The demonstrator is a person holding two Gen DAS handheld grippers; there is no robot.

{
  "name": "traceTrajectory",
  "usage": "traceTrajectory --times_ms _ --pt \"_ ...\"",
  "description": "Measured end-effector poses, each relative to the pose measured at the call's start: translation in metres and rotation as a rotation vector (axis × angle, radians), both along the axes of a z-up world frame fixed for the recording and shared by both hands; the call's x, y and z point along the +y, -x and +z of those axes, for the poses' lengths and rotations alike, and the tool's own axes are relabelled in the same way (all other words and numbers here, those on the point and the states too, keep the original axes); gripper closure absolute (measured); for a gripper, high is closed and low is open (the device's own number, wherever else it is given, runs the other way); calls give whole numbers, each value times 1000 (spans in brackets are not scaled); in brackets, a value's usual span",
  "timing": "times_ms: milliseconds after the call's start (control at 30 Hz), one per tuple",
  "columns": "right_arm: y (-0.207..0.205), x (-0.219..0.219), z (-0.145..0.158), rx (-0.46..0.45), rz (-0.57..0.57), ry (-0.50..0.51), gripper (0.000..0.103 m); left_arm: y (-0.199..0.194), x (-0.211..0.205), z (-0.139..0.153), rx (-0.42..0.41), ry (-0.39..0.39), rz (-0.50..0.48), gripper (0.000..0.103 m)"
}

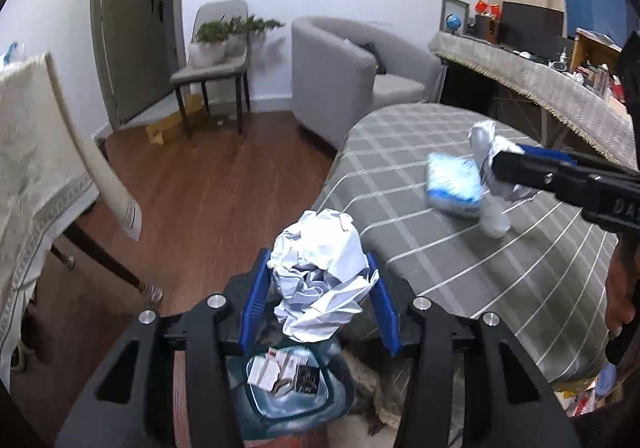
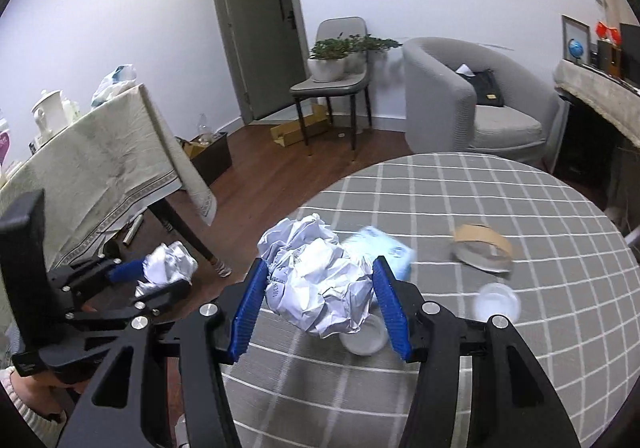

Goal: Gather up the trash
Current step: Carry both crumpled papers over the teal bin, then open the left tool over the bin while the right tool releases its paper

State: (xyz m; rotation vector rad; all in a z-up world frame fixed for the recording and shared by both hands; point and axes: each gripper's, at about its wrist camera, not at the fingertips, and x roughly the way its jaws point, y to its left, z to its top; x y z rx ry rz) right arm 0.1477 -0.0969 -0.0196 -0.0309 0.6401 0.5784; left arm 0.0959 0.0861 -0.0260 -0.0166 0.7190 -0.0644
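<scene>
My left gripper point(image 1: 318, 298) is shut on a crumpled white paper ball point(image 1: 320, 280) and holds it off the table's left edge, above a blue trash bin point(image 1: 296, 388) that holds several scraps. My right gripper point(image 2: 320, 308) is shut on another crumpled paper ball point(image 2: 316, 280) above the checked round table point(image 2: 500, 208). The right gripper also shows in the left wrist view point(image 1: 496, 164), and the left gripper shows in the right wrist view point(image 2: 160, 280). On the table lie a blue tissue pack point(image 2: 384, 248), a white cup on its side point(image 2: 366, 342), a plastic lid point(image 2: 496, 300) and a flattened cardboard piece point(image 2: 482, 246).
A cloth-covered side table point(image 2: 92, 164) stands to the left. A grey armchair point(image 2: 472, 104) and a chair with potted plants point(image 2: 332, 72) stand at the back. A long cluttered counter point(image 1: 540, 76) runs along the right. Wooden floor point(image 1: 208, 184) lies between.
</scene>
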Motion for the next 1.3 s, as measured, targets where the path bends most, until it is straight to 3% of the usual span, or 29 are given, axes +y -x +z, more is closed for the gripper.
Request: traceTrajectory --times_ms 600,767,1000,1167,1300 --pt "4 82 -11 23 108 33 48 -4 64 -47 231 44 89 52" --pt "5 102 -14 28 133 39 48 -9 71 -61 306 56 76 45" --pt "4 129 -20 41 161 55 48 -2 78 -57 279 63 65 32" --pt "2 144 -27 52 172 70 48 8 94 -40 204 109 65 24" --pt "2 158 -34 64 189 85 48 15 109 -24 127 121 79 24"
